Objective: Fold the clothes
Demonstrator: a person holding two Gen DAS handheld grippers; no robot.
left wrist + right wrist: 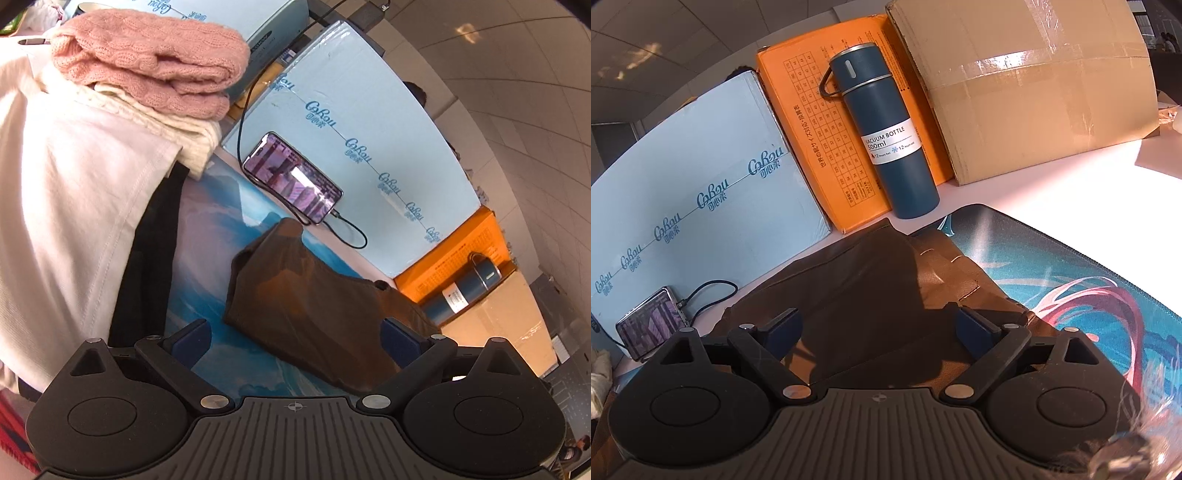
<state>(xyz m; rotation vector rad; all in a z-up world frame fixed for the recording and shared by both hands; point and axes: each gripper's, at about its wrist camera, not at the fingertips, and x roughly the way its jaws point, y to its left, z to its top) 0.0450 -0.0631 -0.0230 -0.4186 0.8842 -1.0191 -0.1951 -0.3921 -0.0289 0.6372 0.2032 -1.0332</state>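
Brown garment [314,306], folded, lay on printed mat [207,236]; left tongs [295,338] and right tongs [877,330] stood wide, holding nothing.

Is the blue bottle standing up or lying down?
Standing up. In the right wrist view the blue bottle stands on its base on the table, cap on top, in front of the orange box.

We see that our left gripper [295,338] and right gripper [877,326] match: black ribbed bodies, round side discs, silver screws, dark blue finger pads [192,341].
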